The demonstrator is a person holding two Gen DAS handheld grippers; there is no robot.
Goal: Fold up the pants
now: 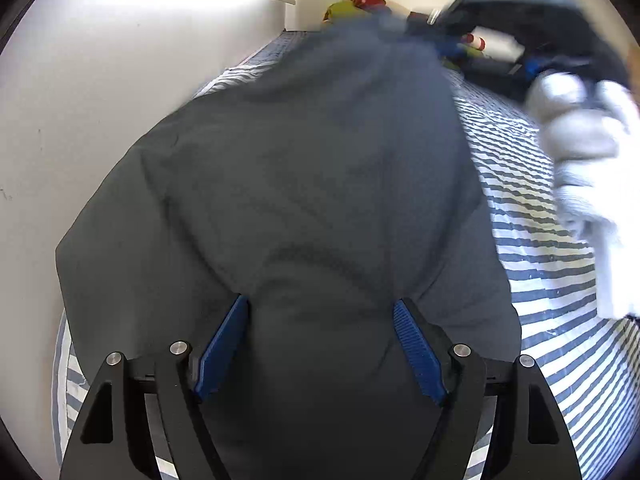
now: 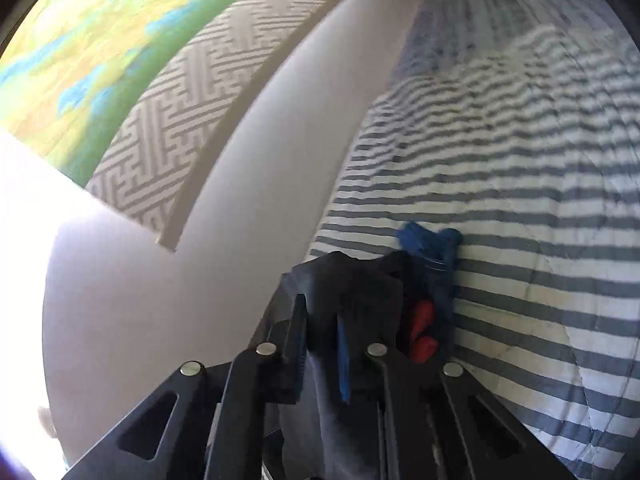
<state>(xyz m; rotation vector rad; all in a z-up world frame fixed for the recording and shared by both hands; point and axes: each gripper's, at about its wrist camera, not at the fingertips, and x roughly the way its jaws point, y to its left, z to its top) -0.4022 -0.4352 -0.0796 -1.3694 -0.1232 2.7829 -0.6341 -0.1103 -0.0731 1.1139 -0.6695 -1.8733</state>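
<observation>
The pants [image 1: 304, 184], dark grey, lie spread over a bed covered with a blue-and-white striped sheet [image 1: 560, 280]. In the left wrist view they fill most of the middle, running from the near edge up towards the far end of the bed, with their left edge close beside a white wall [image 1: 80, 100].

The left claw [image 1: 320, 348] stands wide, its blue pads [image 1: 418, 354] on either side of a raised hump of the pants. The cloth bulges up between the pads and touches them, but they do not pinch it.

To the far right in that view the right claw [image 2: 320, 344] shows only as a blurred dark shape, with a hand in a white glove [image 1: 584, 136] on it. In its own view the right claw is closed on a bunched fold of the pants [image 2: 344, 292], dark cloth crowding up between and over the pads. Just right of the fold there is a blue piece and a red piece on the claw; what they are cannot be told.

A framed picture [image 2: 120, 80] with a grey patterned border hangs on the wall to the left of the bed. At the far end of the bed lies a heap of coloured things [image 1: 360, 4], too blurred to name.
</observation>
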